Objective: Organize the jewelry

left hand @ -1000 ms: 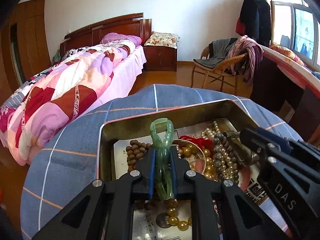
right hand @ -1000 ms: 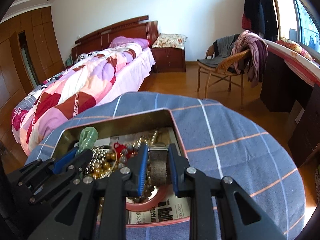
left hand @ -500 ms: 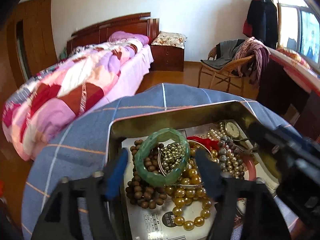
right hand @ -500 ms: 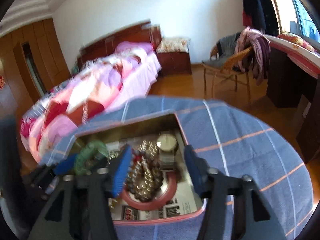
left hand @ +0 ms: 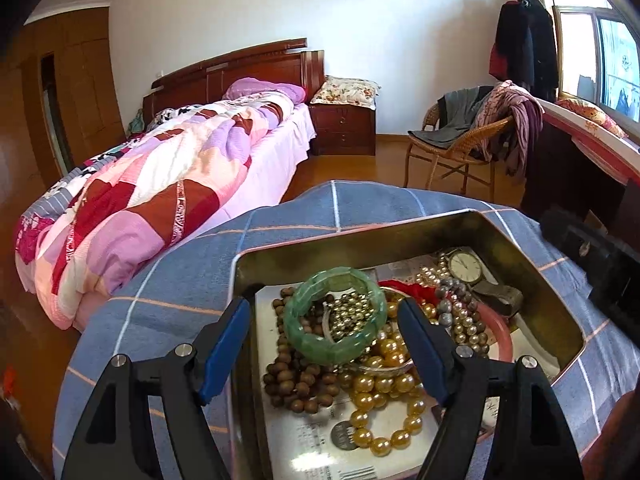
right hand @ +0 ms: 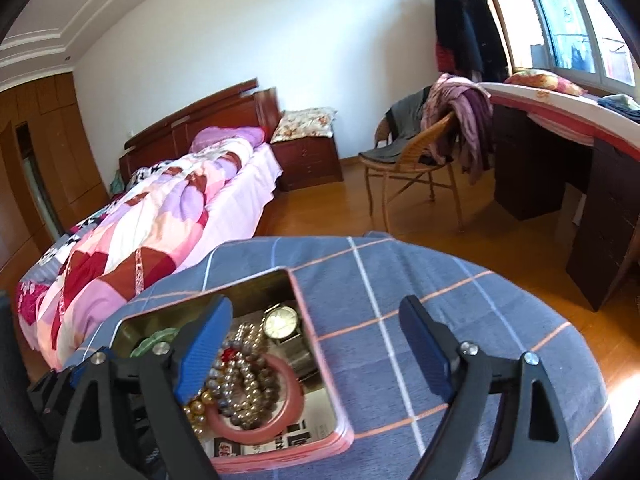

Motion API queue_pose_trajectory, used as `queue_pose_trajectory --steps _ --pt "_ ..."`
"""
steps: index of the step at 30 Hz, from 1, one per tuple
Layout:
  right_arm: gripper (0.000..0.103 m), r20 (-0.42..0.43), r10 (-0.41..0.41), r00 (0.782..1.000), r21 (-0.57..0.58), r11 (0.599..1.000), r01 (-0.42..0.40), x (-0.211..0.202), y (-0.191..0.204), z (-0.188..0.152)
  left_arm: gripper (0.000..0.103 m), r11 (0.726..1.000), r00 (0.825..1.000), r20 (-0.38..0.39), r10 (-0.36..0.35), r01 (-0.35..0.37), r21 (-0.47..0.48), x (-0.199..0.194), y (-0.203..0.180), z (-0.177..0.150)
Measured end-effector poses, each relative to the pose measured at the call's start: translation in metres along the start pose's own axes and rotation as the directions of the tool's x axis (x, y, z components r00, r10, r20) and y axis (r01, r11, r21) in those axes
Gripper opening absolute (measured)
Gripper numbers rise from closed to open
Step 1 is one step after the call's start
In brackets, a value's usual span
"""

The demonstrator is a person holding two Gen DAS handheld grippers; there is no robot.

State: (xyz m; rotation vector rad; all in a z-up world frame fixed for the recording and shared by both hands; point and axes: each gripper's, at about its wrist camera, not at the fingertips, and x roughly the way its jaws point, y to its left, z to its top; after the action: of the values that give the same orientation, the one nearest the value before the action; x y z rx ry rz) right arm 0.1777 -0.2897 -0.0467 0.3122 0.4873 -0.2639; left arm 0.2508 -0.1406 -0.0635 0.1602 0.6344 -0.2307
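Along the left edge of the cloth-covered table (left hand: 160,320), the checked blue cloth lies bare, with a bed (left hand: 160,184) close beyond it, so that side offers room to draw back. Next comes the metal tin (left hand: 360,236), near the table's middle, its upright walls holding all the jewelry. The left gripper (left hand: 324,344) hangs over the tin's near-left corner with its jaws spread wide and holding nothing; its left finger stands outside the tin's left wall and its right one over the beads. Between them the green jade bangle (left hand: 335,316) lies loose on the heap, resting on a brown wooden bead bracelet (left hand: 296,376) and a gold pearl strand (left hand: 384,400), with no pad pressing on it. Further right sit a grey bead strand (left hand: 460,312), a pink bangle (right hand: 264,400) and a wristwatch (left hand: 465,266) against the far-right corner. The right gripper (right hand: 316,344) straddles the tin's right wall, its jaws opening and nothing between them but wall and cloth. My worry is snagging: a finger dipping into the heap could hook a strand and drag several pieces out together, and either finger outside the tin could catch the wall and shove or tip it. Right of the tin the table is open cloth to its edge, the freest room for moving.
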Motion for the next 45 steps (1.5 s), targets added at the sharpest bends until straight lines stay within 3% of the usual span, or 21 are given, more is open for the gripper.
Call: queue_pose_trajectory --steps 8,18,25,31,35,45 --pt "0.088 0.068 -0.058 0.996 -0.033 0.998 0.060 -0.008 0.001 -0.005 0.076 0.999 0.999 0.030 0.044 -0.044 0.000 -0.029 0.008 -0.020" --pt "0.088 0.046 -0.086 0.995 -0.074 0.993 0.090 -0.039 0.002 -0.026 0.076 0.997 0.996 0.043 0.073 -0.072 -0.036 -0.061 0.022 -0.045" --pt "0.088 0.090 -0.124 0.988 -0.108 0.985 0.134 -0.069 0.004 -0.038 0.076 0.996 0.996 0.036 0.080 -0.079 -0.039 -0.079 0.024 -0.057" --pt "0.090 0.133 -0.120 0.984 -0.020 0.992 0.124 -0.091 -0.007 -0.042 0.076 0.996 0.995 0.063 0.077 -0.074 -0.046 -0.102 0.026 -0.065" --pt "0.090 0.078 -0.090 0.993 0.019 0.996 0.089 -0.100 -0.011 -0.048 0.076 0.996 0.993 0.079 0.087 -0.085 -0.034 -0.115 0.026 -0.073" --pt "0.092 0.096 -0.079 0.992 -0.092 0.992 0.088 -0.139 0.009 -0.070 0.076 0.996 0.995 0.050 0.089 -0.087 -0.030 -0.138 0.027 -0.091"
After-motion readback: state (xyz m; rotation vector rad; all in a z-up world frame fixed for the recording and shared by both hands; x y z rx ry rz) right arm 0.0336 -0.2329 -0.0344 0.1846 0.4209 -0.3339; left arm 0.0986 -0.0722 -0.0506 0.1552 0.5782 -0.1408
